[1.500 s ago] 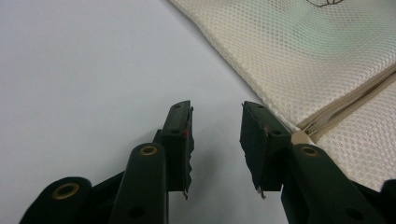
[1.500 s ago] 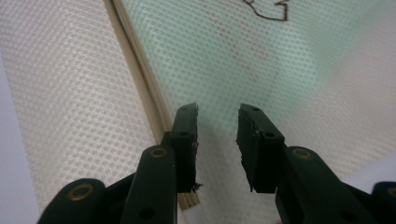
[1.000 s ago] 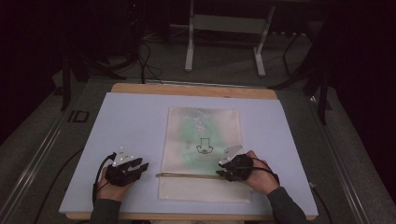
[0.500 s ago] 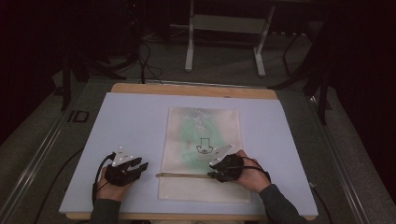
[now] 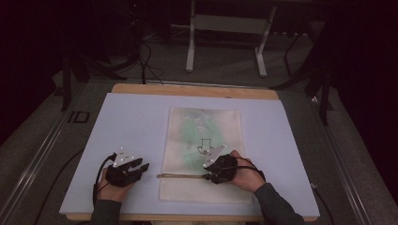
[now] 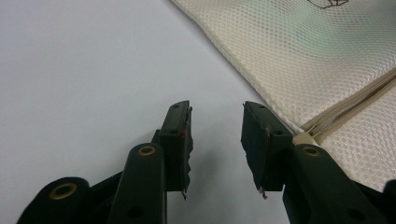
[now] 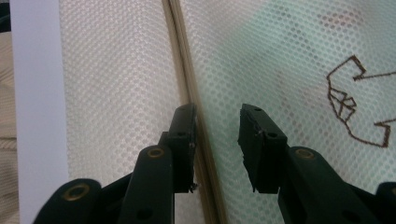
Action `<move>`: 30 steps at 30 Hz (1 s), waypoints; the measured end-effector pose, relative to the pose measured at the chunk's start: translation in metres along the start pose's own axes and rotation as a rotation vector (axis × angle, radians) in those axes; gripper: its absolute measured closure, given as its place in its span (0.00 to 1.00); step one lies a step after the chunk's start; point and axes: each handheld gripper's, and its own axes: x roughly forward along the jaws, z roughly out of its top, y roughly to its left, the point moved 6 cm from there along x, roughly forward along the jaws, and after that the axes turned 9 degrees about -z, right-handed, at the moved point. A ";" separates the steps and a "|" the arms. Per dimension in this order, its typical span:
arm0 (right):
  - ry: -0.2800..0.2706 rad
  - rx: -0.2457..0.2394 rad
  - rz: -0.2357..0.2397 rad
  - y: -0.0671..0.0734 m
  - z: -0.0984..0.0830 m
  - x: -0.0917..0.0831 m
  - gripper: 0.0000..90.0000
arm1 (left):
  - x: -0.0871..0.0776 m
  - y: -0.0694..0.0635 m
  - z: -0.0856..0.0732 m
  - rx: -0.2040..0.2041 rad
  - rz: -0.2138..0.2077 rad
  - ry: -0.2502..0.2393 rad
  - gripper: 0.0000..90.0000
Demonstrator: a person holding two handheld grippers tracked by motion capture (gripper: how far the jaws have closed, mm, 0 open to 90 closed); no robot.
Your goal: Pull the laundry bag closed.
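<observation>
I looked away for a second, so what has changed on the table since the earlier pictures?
The right claw slid left along the zipper of the mesh bag, its jaws just opening, nothing gripped between them. The left claw stayed open beside the bag; the bag has not shifted.

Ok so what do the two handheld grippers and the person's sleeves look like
Both the left gripper and right gripper are black, each topped by a grey three-cornered plate and trailing a black cable. Their jaws are flat black blocks on arms with brass-coloured rivets. The person wears dark grey sleeves.
</observation>
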 end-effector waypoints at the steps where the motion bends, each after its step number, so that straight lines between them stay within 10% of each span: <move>1: -0.002 -0.006 0.000 0.000 0.001 0.001 0.74 | 0.000 0.000 0.000 0.000 -0.001 -0.002 0.69; 30: -0.016 -0.057 0.056 0.013 0.041 0.021 0.74 | -0.002 0.001 0.000 -0.005 0.000 -0.012 0.67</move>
